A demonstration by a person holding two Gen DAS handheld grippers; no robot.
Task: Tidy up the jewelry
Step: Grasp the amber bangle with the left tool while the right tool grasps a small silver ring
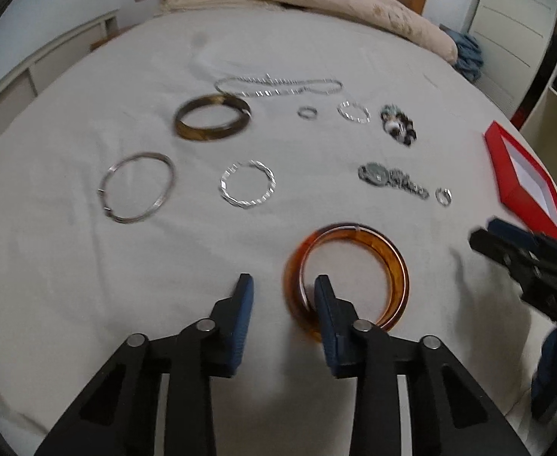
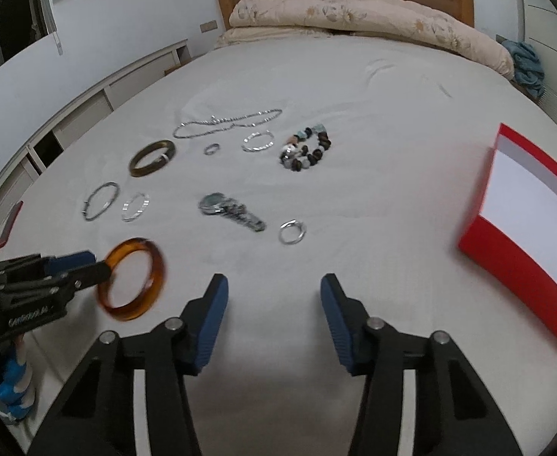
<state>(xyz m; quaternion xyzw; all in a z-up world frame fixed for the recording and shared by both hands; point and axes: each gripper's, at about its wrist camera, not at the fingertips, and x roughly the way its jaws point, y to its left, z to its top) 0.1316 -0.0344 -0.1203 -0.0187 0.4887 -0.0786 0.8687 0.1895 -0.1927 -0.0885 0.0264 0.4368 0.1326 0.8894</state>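
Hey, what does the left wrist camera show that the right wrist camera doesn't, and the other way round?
Only the left wrist view shows the left gripper head-on: one finger sits inside the amber bangle, the other outside, pads not yet pressing.

Only the right wrist view shows the right gripper over bare sheet, jaws open with nothing between them, plus a red phone-like object at the bed's left edge.

Both show the wristwatch, beaded bracelet, silver chain necklace, brown bangle and red box.
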